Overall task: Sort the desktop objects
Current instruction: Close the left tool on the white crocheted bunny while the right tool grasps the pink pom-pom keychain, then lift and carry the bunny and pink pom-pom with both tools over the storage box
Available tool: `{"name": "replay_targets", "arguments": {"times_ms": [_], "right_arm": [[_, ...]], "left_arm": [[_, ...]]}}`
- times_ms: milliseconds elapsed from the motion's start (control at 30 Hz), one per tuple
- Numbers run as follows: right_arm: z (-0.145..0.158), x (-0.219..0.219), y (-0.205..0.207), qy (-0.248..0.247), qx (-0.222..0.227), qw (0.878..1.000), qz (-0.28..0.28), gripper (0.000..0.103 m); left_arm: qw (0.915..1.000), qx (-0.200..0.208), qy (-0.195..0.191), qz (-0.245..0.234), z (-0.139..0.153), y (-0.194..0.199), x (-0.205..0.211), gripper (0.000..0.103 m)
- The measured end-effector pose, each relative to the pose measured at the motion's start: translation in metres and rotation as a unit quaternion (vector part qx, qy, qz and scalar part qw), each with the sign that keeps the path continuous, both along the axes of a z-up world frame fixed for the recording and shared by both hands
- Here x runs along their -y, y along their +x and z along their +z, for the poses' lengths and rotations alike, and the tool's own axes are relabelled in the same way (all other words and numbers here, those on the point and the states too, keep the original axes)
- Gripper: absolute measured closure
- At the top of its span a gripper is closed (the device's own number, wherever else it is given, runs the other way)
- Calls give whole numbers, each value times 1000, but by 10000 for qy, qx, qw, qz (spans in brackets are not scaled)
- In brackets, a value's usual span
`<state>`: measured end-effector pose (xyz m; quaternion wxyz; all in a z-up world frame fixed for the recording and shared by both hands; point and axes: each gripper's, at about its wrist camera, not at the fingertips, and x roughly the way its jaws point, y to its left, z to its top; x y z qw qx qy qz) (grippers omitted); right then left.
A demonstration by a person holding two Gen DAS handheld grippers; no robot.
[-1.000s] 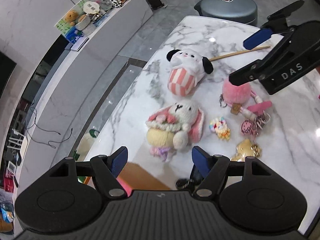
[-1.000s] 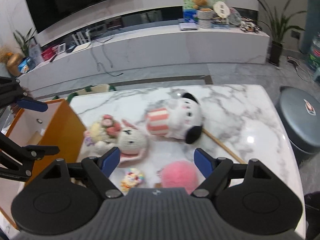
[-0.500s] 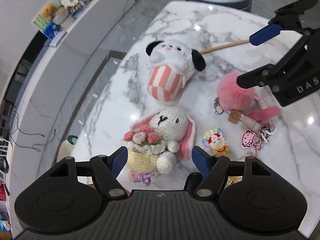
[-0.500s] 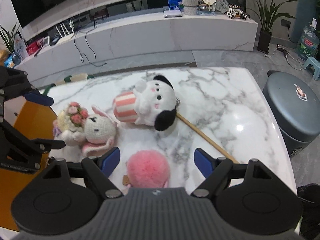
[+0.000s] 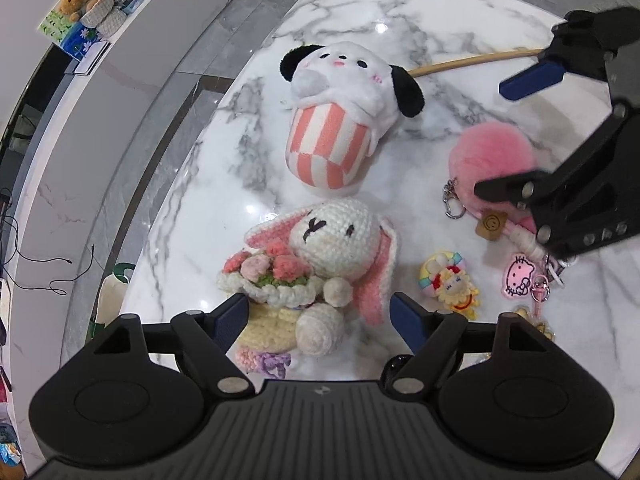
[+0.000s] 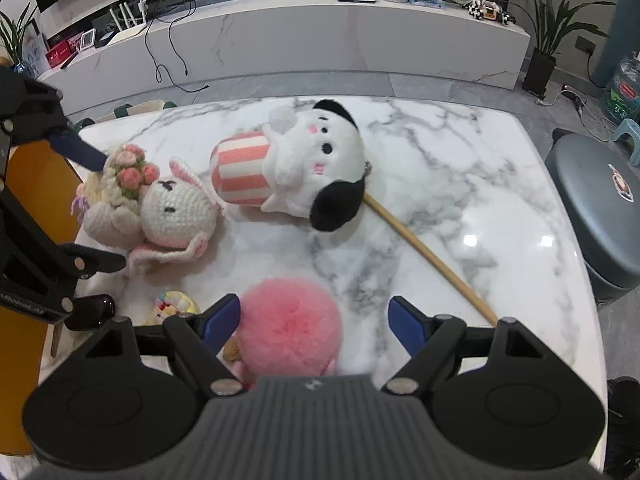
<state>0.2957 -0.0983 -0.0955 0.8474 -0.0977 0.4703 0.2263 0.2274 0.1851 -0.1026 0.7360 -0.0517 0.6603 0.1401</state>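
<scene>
A crochet bunny with a flower basket (image 5: 332, 240) lies on the marble table (image 5: 420, 12). My left gripper (image 5: 318, 312) points down over it, its jaws opening, with the bunny's lower body between the fingers and no pad pressing on it. The bunny (image 6: 176, 212) and left gripper (image 6: 100, 210) also show in the right wrist view. A pink pom-pom keychain (image 6: 290, 320) sits between the open fingers of my right gripper (image 6: 314, 314), untouched. A black-eared dog plush in a striped cup (image 5: 340, 108) lies behind, on a wooden stick (image 6: 428, 256).
A Hello Kitty charm (image 5: 519, 276), a colourful small figure (image 5: 448, 280) and a gold charm (image 5: 532, 320) lie near the pom-pom (image 5: 492, 152). An orange box (image 6: 24, 200) stands at the table's left edge. A grey round stool (image 6: 600, 200) stands beside the right edge.
Both grippers have come down closer to the table. The left one now straddles the bunny with wider jaws; the right one has settled over the pink pom-pom.
</scene>
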Motion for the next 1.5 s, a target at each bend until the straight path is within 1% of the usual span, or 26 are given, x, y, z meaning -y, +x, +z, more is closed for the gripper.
{"name": "replay_targets", "arguments": {"times_ms": [100,200,233,300,467,533,633,700,733,800,867,933,1033,1100,1200,1300,1500], "right_arm": [[-5,-8,-1,-90,-25,9999,91,22],[-9,-14,-2,-194,-25,9996,181,22],[-10,-16,-3,-229,-20,9995,209,23],[-12,-18,-2,-268,-42,9994,235,30],[-17,-21,-3,-323,-97,9989,316,35],[-18,-21,-3,-289,-137,9989,345,40],[-18,-22,-4,-300,-149,9988,370,39],[-18,-22,-4,-295,-154,9987,377,40],[-18,-22,-4,-291,-159,9987,381,41],[-18,-21,-3,-275,-175,9987,391,45],[-18,-20,-3,-249,-197,9987,399,48],[-17,-19,-2,-230,-215,9987,408,51],[-16,-18,-1,-194,-239,9987,417,59],[-16,-17,-1,-150,-267,9987,407,68],[-15,-15,0,-90,-317,9988,370,73],[-14,-11,3,37,-411,9986,338,76],[-5,3,8,459,-513,9975,189,79]], "left_arm": [[10000,-41,67,-55,-2,2,-2,11],[9995,-156,220,-156,-10,7,-5,9],[9992,-212,275,-194,-13,9,-6,9],[9985,-298,374,-249,-17,13,-7,8],[9976,-448,488,-210,-28,22,-17,8],[9973,-492,503,-191,-32,23,-20,7],[9967,-543,555,-229,-39,26,-25,7],[9968,-576,516,-190,-44,27,-29,7],[9972,-595,431,-143,-48,27,-31,7],[9977,-629,255,-69,-54,26,-34,7],[9980,-573,257,-50,-56,25,-34,7],[9981,-560,254,23,-57,25,-36,10],[9973,-639,363,1,-57,25,-36,23],[9974,-637,331,45,-56,24,-37,25],[9980,-575,216,168,-52,22,-39,27],[9981,-549,150,230,-49,19,-38,27],[9984,-340,14,447,-37,14,-36,28]]}}
